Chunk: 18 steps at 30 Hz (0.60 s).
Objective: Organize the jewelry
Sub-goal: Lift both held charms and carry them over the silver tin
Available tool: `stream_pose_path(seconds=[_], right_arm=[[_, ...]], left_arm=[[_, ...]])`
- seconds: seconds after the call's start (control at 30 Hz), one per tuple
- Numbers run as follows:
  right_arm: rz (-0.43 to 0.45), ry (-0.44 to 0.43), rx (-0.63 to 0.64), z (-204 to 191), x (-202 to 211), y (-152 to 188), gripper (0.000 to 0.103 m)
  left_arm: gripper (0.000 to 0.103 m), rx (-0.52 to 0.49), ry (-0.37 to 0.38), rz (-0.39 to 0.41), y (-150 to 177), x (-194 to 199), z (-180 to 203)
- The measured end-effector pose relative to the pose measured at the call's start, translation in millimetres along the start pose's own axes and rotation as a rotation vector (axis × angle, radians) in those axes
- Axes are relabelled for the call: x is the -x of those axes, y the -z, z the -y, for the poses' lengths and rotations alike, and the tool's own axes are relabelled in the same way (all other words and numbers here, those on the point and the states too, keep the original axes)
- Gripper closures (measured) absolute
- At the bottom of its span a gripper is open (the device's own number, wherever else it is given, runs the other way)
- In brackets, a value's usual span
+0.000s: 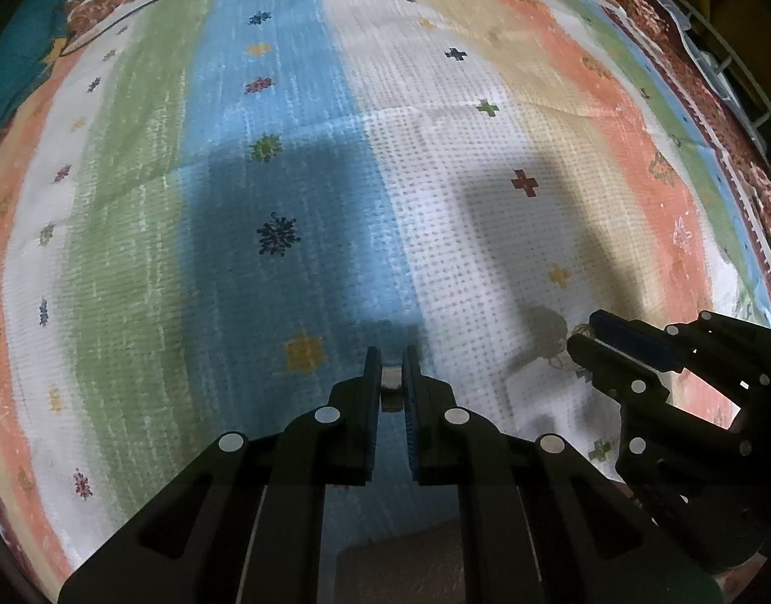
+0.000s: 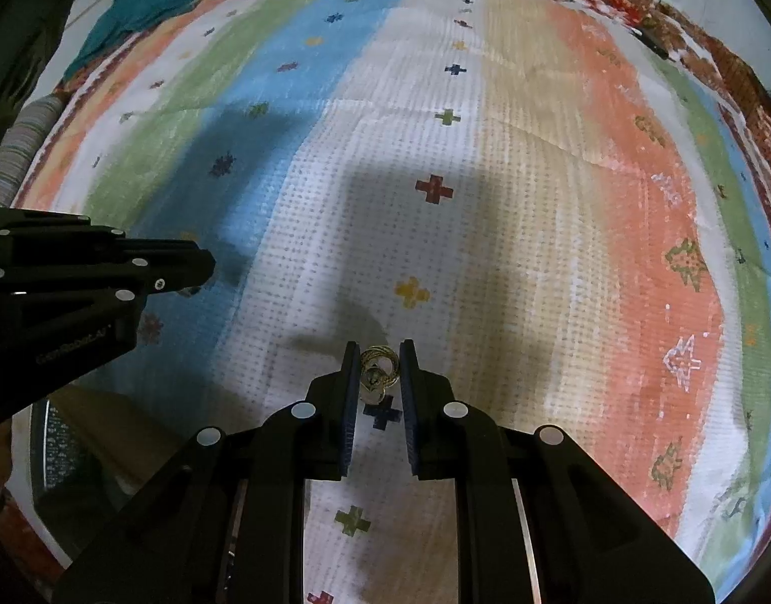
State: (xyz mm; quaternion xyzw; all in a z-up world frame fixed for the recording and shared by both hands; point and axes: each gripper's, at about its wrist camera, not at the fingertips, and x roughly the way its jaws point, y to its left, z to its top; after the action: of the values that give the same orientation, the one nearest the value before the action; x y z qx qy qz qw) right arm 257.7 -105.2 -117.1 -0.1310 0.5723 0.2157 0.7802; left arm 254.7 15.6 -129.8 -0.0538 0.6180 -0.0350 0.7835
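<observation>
My left gripper [image 1: 391, 358] is shut on a small silver-grey piece [image 1: 391, 383] held between its pads above the striped cloth [image 1: 294, 161]. My right gripper [image 2: 379, 355] holds a gold ornate earring [image 2: 380, 370] between its narrow jaws, just above the cloth [image 2: 486, 201]. In the left wrist view the right gripper [image 1: 584, 334] shows at the right with the gold earring [image 1: 579, 329] at its tips. In the right wrist view the left gripper [image 2: 206, 267] reaches in from the left; what it holds is hidden there.
A striped, patterned cloth covers the surface, with a red floral border [image 2: 738, 75] around it. A teal cloth [image 2: 148, 0] lies at the far left. A dark box-like object [image 2: 73, 453] sits at the lower left. A wire rack [image 1: 738, 65] stands at the far right.
</observation>
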Motion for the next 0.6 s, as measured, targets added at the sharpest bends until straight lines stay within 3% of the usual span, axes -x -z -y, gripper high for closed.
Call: stream_pose_path(seconds=[0.6], right_arm=[[0.073,-0.017,-0.047,3.3,38.1,15.4,0.086]], left_arm=[[0.095,-0.008,0.005,0.066,19.6,36.7,5.7]])
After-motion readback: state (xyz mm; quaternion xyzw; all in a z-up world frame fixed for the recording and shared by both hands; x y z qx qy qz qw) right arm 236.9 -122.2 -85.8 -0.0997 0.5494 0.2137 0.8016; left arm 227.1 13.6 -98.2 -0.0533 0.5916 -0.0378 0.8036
